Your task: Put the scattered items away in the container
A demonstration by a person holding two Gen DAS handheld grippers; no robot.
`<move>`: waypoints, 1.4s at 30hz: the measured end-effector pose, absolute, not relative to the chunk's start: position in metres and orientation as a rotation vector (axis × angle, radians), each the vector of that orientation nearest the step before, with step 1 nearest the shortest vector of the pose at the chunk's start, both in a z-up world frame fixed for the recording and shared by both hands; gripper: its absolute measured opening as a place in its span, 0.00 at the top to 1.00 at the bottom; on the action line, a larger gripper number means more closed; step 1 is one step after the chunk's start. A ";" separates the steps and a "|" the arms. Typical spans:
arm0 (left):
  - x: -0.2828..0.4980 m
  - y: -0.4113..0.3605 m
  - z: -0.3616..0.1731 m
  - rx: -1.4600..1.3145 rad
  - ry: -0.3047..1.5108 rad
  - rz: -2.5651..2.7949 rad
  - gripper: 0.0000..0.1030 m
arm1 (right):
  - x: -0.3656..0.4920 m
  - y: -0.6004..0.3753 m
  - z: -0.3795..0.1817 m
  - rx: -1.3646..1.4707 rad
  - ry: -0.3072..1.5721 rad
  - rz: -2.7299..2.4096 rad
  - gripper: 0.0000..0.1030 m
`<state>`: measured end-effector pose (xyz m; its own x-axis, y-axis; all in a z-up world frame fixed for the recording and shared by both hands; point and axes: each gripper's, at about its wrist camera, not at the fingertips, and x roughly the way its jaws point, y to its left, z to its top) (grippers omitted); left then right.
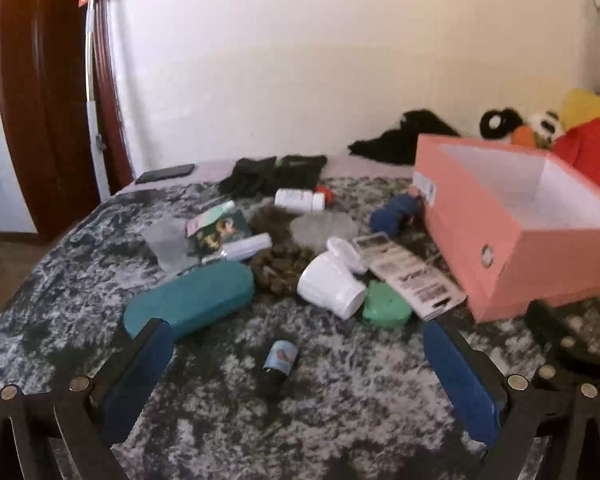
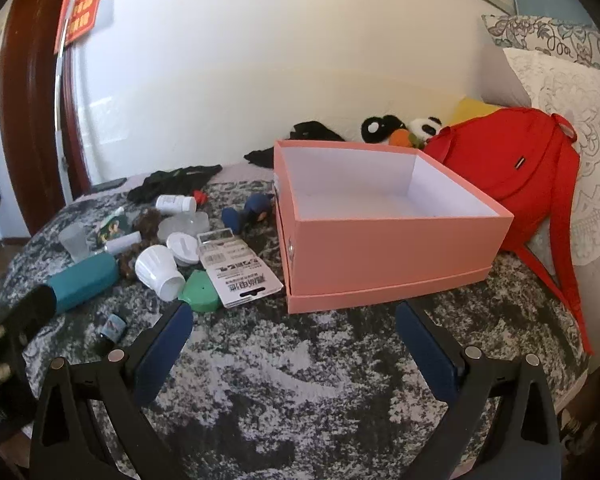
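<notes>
An open, empty pink box (image 1: pixel 512 236) (image 2: pixel 380 240) stands on the black-and-white mottled cloth (image 2: pixel 300 380). Left of it lie scattered items: a teal case (image 1: pixel 190 298) (image 2: pixel 82 282), a white cup on its side (image 1: pixel 332 286) (image 2: pixel 158 272), a green lid (image 1: pixel 386 306) (image 2: pixel 200 296), a battery card (image 1: pixel 412 276) (image 2: pixel 236 272), a small dark bottle (image 1: pixel 280 358) (image 2: pixel 110 330), a white pill bottle (image 1: pixel 300 200) (image 2: pixel 176 203). My left gripper (image 1: pixel 296 360) is open around the small bottle, above it. My right gripper (image 2: pixel 294 348) is open and empty before the box.
A red backpack (image 2: pixel 512 168) and pillows lean behind the box at the right. Plush toys (image 2: pixel 400 128) and black clothes (image 1: pixel 280 174) lie by the wall. A phone (image 1: pixel 166 173) lies at the far left edge. A clear cup (image 1: pixel 166 242) and a blue toy (image 1: pixel 396 214) lie among the items.
</notes>
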<state>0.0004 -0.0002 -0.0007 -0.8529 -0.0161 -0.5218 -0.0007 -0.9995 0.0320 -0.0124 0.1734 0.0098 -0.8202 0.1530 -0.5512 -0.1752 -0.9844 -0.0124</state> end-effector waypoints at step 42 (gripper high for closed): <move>-0.070 -0.112 0.002 1.138 0.036 -3.047 0.00 | -0.065 0.145 0.006 -1.061 0.083 3.070 0.00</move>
<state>-0.0701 -0.1123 0.0022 -0.7500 0.1114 -0.6520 -0.0962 -0.9936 -0.0592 -0.0650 0.1449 0.0060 -0.7816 -0.1176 -0.6126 0.0844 -0.9930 0.0828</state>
